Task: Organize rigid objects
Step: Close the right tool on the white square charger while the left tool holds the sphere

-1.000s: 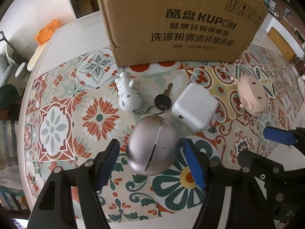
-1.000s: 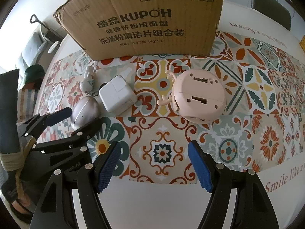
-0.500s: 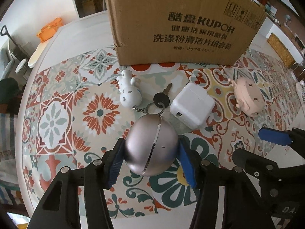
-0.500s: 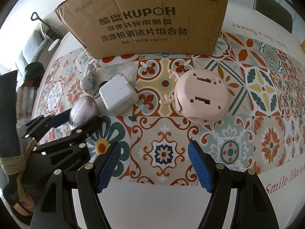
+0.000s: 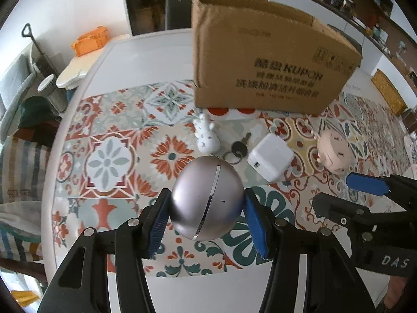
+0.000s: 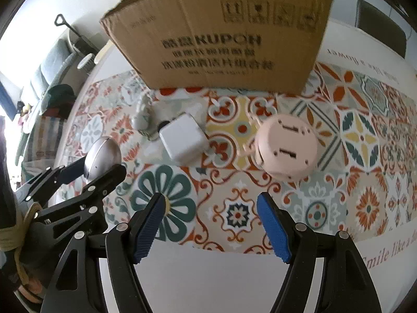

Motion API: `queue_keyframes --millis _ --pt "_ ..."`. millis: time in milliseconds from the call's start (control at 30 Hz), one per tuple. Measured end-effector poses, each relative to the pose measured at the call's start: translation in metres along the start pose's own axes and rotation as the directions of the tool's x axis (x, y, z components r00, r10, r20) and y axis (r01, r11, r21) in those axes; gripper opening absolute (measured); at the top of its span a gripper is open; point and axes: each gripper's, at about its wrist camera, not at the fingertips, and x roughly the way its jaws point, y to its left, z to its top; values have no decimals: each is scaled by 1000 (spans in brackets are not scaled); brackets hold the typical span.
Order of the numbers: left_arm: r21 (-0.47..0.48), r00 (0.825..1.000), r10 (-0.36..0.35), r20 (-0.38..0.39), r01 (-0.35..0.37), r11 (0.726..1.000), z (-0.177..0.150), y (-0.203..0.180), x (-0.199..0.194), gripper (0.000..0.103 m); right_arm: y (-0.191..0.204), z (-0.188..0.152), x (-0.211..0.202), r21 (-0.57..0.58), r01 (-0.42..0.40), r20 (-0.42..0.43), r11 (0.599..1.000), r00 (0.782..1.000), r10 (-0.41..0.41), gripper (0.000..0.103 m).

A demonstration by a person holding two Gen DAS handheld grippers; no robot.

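Left tongs [image 5: 206, 208] are clamped on the silver ball [image 5: 207, 198], lifted near the worktop's [image 5: 146, 60] front. Right tongs [image 6: 211, 219] hang wide open, empty. Looks barely started: white charger [image 5: 269, 157], key [image 5: 239, 147], white figurine [image 5: 207, 135] and pink gadget [image 6: 286, 150] all sit outside the cardboard box [image 5: 263, 57].

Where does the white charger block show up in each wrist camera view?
Left wrist view: white charger block, right of centre, beyond the silver ball.
Right wrist view: white charger block, left of centre, beside the pink round toy.
Shared landmark: cardboard box behind it.
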Motion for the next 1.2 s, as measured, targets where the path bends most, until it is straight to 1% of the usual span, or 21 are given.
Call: queue_keyframes --millis 100,267,500,700,833,900,1000,1133,1200 --pt "-28 1000 11 7 -10 1000 6 4 -4 55 6 8 -3 -32 -1 13 999 1000 2 73" --pt "-56 999 31 16 -30 998 7 14 -7 55 17 23 1 -85 2 24 996 1000 0 72" --pt "-94 999 48 10 -47 994 9 27 1 55 35 43 16 -164 -7 13 986 1000 9 71" --pt "-106 999 50 -7 -51 993 9 32 13 55 44 52 36 -203 5 -10 979 1000 -7 69" --pt "-107 998 50 -22 -52 993 9 32 21 55 44 54 52 -203 5 -34 979 999 -13 63" --pt "-104 998 51 -31 -53 993 9 32 25 55 44 55 58 -202 8 -42 979 999 -17 63" --pt "-98 998 53 -40 -57 994 11 31 30 55 44 57 65 -203 17 -42 979 999 -26 60" --pt "-92 998 54 -45 -57 994 13 29 34 55 44 57 72 -210 27 -49 977 998 -38 53" --pt "-90 998 54 -44 -57 994 13 27 34 55 44 56 74 -210 23 -43 977 999 -33 53"
